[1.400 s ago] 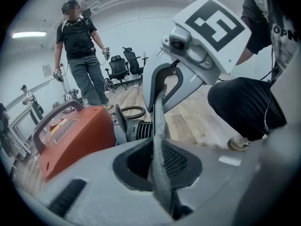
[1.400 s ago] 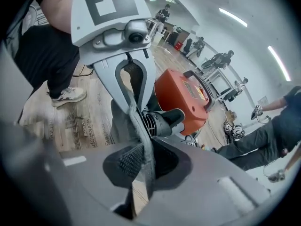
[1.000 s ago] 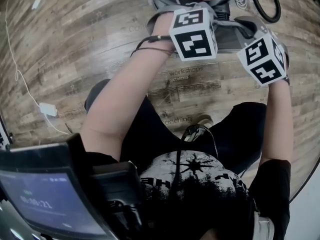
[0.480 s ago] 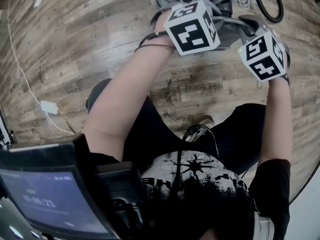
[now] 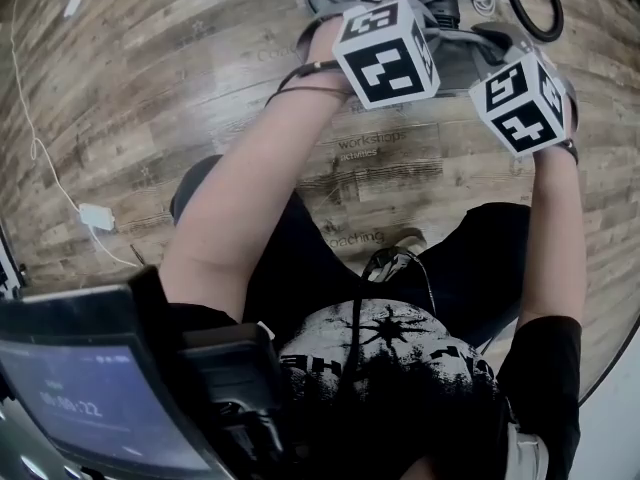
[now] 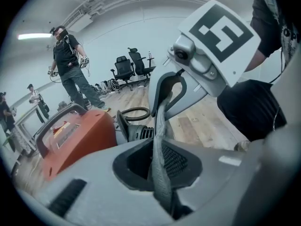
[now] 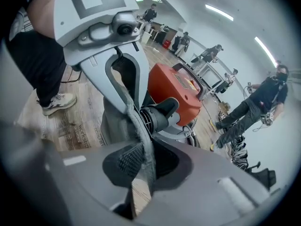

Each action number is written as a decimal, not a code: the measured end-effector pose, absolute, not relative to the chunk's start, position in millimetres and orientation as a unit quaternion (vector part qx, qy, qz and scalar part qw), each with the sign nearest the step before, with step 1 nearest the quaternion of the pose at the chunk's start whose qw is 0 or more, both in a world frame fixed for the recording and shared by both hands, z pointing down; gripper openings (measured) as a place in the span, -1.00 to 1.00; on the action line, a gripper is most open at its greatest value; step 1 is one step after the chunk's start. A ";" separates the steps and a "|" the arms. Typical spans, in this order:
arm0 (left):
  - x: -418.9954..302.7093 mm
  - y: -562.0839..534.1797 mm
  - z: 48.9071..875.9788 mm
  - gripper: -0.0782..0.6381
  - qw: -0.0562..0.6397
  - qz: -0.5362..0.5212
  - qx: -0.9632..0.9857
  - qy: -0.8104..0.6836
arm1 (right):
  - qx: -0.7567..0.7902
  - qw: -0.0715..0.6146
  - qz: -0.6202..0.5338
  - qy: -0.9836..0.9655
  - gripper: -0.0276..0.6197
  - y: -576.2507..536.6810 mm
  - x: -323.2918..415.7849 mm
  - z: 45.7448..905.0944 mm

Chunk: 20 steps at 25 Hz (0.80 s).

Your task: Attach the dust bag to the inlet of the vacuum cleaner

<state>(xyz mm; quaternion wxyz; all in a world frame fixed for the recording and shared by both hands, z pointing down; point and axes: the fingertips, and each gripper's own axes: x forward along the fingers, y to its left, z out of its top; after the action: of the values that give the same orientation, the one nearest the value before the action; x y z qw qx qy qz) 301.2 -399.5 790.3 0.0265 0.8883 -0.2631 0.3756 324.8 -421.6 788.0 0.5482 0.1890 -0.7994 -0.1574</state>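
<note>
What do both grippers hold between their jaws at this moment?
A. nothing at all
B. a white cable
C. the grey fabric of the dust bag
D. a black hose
C: each gripper view shows a strip of the grey dust bag pinched between closed jaws, stretched from the left gripper to the right gripper.
</note>
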 end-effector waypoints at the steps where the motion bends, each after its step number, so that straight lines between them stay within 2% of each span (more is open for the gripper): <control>1: 301.9 -400.8 787.5 -0.69 0.024 0.371 0.890 -0.265 | 0.191 0.546 -0.152 -0.802 -0.79 -422.2 326.6 789.3; 5: 302.7 -399.6 784.2 -0.67 0.043 0.356 0.896 -0.262 | 0.194 0.544 -0.145 -0.803 -0.79 -421.8 330.6 790.8; 10: 301.9 -397.8 783.5 -0.64 0.033 0.350 0.899 -0.262 | 0.196 0.533 -0.135 -0.812 -0.76 -422.2 328.9 789.2; 11: 300.8 -398.0 783.1 -0.59 0.025 0.351 0.898 -0.264 | 0.199 0.528 -0.132 -0.815 -0.71 -422.5 329.5 788.8; 15: 292.5 -397.1 786.1 -0.21 -0.003 0.366 0.891 -0.269 | 0.203 0.513 -0.143 -0.822 -0.29 -420.8 332.3 786.7; 17: 288.5 -395.3 786.2 -0.13 -0.011 0.369 0.889 -0.270 | 0.200 0.501 -0.139 -0.830 -0.06 -419.4 333.6 782.0; 20: 285.7 -391.0 777.0 -0.06 -0.026 0.358 0.892 -0.276 | 0.203 0.472 -0.122 -0.849 0.04 -411.5 337.7 765.6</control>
<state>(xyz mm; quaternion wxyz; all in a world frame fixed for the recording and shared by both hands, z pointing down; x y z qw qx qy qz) 285.7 -391.0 777.0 -0.0264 0.8917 -0.2760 0.3577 337.7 -411.5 765.6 0.4717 0.2026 -0.8494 -0.1223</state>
